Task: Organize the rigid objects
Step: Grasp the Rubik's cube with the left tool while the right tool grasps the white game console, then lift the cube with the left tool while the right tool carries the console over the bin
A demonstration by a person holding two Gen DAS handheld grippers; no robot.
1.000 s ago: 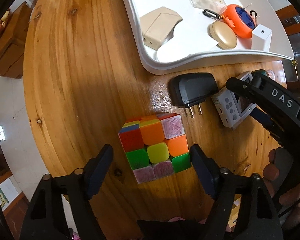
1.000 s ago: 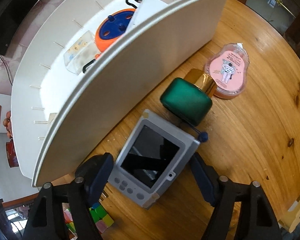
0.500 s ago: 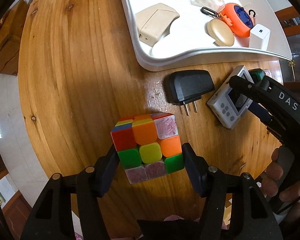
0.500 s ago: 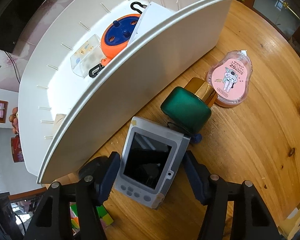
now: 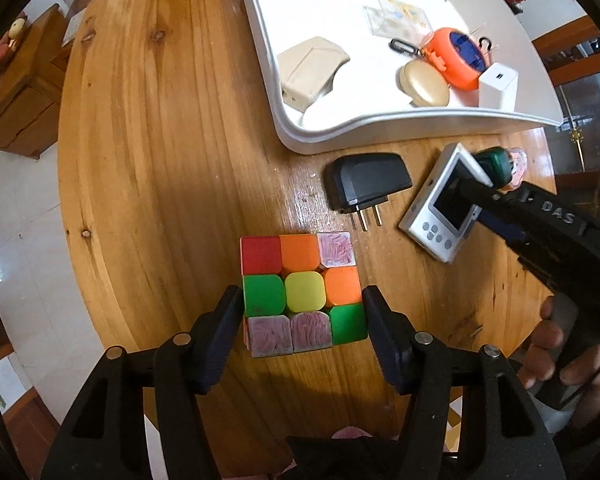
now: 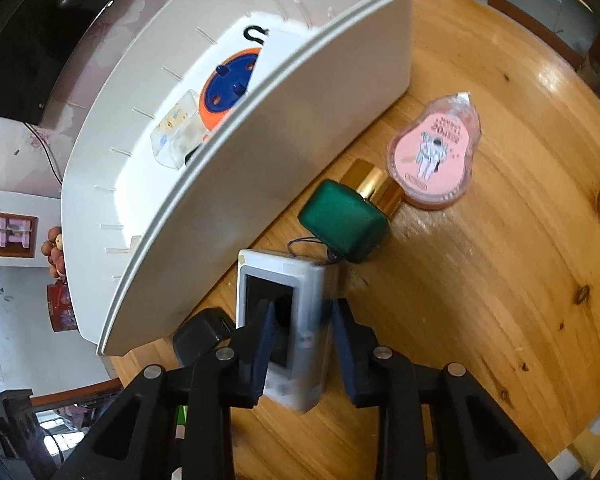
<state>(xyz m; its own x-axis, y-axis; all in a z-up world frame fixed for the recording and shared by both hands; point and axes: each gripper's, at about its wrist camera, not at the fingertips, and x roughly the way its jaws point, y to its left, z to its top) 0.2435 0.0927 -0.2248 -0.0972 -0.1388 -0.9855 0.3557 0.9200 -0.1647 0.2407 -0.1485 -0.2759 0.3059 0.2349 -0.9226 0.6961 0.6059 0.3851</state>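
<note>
Left gripper (image 5: 304, 312) is closing on the Rubik's cube (image 5: 302, 292), right gripper (image 6: 302, 346) clenched on the tilted handheld console (image 6: 286, 320), which could twist free

I saw a round wooden counter (image 5: 148, 160) with knots and long grain lines, its varnish glossy. Left of the counter stood a low wooden cabinet (image 5: 16, 108) with a small reddish-brown figure (image 5: 4, 48) on top, too blurred to identify. Below the counter's left edge lay a pale tiled floor (image 5: 24, 264). Beyond the counter's far right edge I made out wood-framed glass panels (image 5: 592, 92). From the right wrist view, a large dark screen (image 6: 40, 20) sat behind the counter, above a wall with a faint floral pattern (image 6: 4, 152). A thin black cable (image 6: 48, 156) ran down that wall. Lower hung a small wooden box shelf (image 6: 8, 236), with a string of beads (image 6: 54, 248) just beside it.
</note>
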